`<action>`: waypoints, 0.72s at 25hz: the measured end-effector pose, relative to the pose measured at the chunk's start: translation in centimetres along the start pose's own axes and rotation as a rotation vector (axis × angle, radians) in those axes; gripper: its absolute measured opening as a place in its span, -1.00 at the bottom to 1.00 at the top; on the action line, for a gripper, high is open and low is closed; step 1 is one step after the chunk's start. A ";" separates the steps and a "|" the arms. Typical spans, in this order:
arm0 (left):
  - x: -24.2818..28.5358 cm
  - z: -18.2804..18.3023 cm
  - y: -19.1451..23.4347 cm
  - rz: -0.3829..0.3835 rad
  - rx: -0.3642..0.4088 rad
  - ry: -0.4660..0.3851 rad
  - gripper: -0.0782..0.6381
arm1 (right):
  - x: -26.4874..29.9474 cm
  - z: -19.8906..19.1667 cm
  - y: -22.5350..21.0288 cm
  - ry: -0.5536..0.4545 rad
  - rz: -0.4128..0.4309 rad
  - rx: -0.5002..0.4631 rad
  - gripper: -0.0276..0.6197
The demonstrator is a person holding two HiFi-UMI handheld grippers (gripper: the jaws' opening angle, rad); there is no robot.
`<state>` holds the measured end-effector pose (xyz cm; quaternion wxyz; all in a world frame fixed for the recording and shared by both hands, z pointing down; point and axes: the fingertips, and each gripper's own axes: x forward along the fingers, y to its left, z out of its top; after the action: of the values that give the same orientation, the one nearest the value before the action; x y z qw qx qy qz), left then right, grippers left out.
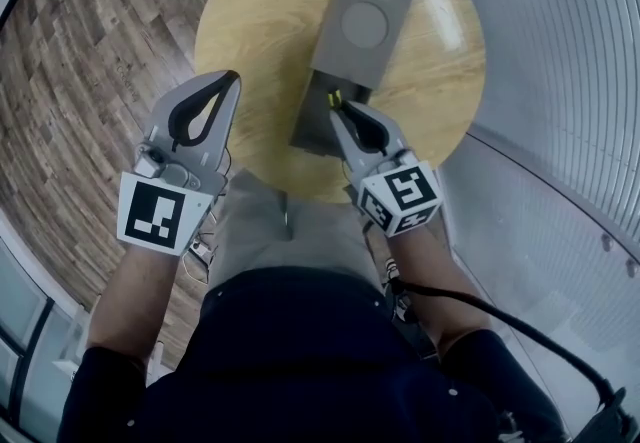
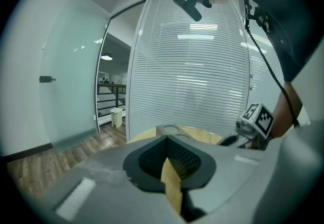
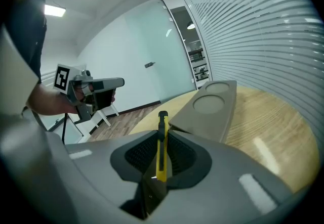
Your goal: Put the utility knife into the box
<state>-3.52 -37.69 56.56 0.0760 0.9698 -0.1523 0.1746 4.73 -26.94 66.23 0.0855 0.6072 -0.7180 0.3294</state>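
Note:
A yellow and black utility knife (image 3: 162, 142) stands edge-on between the jaws of my right gripper (image 1: 340, 109), which is shut on it. The knife's tip (image 1: 336, 98) is over the open dark near end of a long grey box (image 1: 318, 111) on the round wooden table (image 1: 250, 21). The box's far part is covered by a grey lid with two round recesses (image 1: 365, 6). My left gripper (image 1: 230, 81) hovers over the table's left side, apart from the box, shut with nothing in it.
The table is small and round, with wood-pattern floor (image 1: 90, 61) to its left and a glass wall with blinds (image 1: 560, 51) close on the right. A black cable (image 1: 480, 306) runs from my right gripper along the arm.

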 end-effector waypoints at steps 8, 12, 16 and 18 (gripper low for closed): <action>-0.4 -0.7 0.8 0.011 -0.001 0.022 -0.77 | 0.6 -0.8 -0.2 0.074 0.006 -0.033 -0.71; -0.3 -0.7 0.5 0.009 -0.001 0.026 -0.77 | 0.7 -0.9 0.0 0.089 0.010 -0.061 -0.70; -0.2 -0.5 0.3 0.014 -0.006 0.026 -0.77 | 0.9 -1.2 0.0 0.097 0.010 -0.084 -0.69; -0.2 -0.5 0.1 0.016 -0.006 0.028 -0.77 | 0.8 -1.2 -0.1 0.094 0.010 -0.087 -0.69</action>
<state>-3.86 -37.61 56.97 0.0796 0.9658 -0.1594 0.1883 4.28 -26.93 67.63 0.1438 0.5830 -0.7298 0.3267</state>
